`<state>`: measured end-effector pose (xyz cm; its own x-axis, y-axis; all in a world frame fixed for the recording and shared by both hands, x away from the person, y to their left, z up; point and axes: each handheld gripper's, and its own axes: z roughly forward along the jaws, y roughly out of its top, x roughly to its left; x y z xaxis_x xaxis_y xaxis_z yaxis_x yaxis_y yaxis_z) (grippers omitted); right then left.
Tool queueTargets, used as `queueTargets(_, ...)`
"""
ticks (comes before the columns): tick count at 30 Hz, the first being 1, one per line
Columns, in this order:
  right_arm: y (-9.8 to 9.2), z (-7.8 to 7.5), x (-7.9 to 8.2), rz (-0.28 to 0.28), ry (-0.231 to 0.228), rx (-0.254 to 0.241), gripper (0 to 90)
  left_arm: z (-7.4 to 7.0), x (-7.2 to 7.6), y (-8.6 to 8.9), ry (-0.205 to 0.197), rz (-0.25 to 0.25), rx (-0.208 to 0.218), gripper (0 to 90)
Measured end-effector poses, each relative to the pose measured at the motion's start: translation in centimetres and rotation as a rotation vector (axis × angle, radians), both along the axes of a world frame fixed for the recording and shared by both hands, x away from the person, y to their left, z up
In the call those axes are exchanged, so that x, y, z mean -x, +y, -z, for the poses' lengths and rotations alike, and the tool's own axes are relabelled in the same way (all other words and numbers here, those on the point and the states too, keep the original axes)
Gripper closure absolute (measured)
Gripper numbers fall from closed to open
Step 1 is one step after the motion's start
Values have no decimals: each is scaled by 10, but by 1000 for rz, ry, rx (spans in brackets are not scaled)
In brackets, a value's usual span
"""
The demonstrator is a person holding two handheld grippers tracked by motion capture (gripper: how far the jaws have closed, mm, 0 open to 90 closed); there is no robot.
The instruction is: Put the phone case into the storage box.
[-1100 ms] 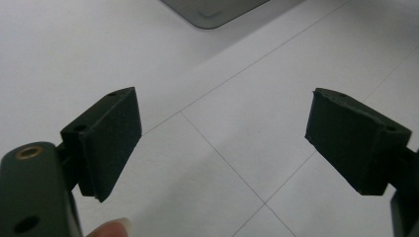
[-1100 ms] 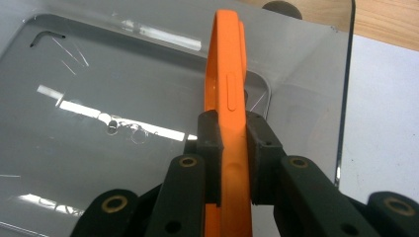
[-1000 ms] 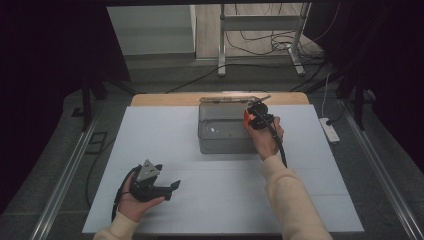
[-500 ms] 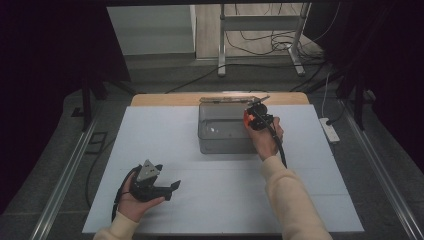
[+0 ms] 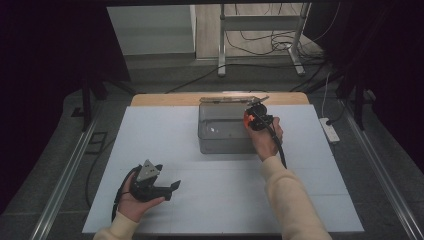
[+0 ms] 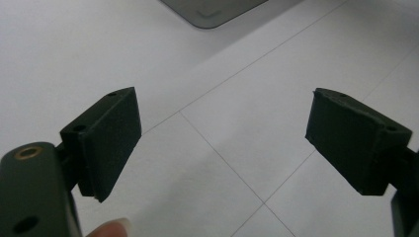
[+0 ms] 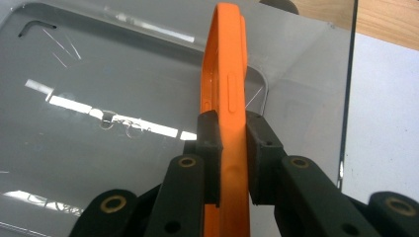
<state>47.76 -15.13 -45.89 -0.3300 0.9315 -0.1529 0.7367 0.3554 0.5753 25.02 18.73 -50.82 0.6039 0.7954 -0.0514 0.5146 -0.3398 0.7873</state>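
Observation:
My right gripper (image 7: 232, 136) is shut on an orange phone case (image 7: 228, 94), held edge-on over the inside of a clear grey plastic box (image 7: 99, 148). From above, that right gripper (image 5: 250, 119) hangs over the box's (image 5: 220, 142) right side with the orange case (image 5: 247, 118) just peeking out. An open lid (image 5: 235, 99) stands along the box's far edge. My left gripper (image 5: 172, 186) rests near the table's front left, jaws wide open with nothing between them; its fingers (image 6: 106, 136) hover over the white table (image 6: 237, 123).
A white sheet (image 5: 165, 140) covers the table, with a wooden strip (image 5: 165, 99) at its far edge. A power strip (image 5: 330, 130) lies on the floor at the right. Metal stand legs and cables (image 5: 260, 45) sit beyond the table.

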Motion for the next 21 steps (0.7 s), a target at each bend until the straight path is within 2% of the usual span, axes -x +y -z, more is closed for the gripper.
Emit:
queueTargets(10, 2, -4, 4, -25, -41, 40, 741, 0, 0, 0, -1, 0, -1, 140)
queueTargets(21, -1, -10, 8, -39, -61, 49, 707, 0, 0, 0, -2, 0, 0, 140)
